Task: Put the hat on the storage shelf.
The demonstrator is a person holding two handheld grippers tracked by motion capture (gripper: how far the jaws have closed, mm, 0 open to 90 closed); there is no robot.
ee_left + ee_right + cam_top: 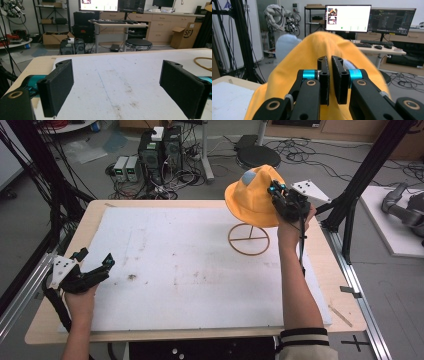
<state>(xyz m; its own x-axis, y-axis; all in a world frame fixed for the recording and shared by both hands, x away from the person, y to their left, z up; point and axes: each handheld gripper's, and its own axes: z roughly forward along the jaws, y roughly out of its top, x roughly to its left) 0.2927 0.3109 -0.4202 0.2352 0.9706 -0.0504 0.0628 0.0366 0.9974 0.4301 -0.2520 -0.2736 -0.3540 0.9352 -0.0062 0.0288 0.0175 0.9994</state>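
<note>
A yellow bucket hat [252, 195] with a pale blue patch hangs over a thin wooden stand whose ring base [248, 239] rests on the white mat. My right gripper [278, 190] is at the hat's right side, shut on a fold of the yellow hat fabric [312, 60]; the jaws are pressed nearly together with cloth between them. My left gripper [97, 264] rests low at the mat's left edge, open, its two black pads [58, 86] wide apart with nothing between them.
A white foam mat [190, 270] covers most of the wooden table [95, 207]. Black frame posts [362, 175] stand at both sides. Computers and cables [160, 155] and a stool [257, 155] are on the floor beyond the far edge.
</note>
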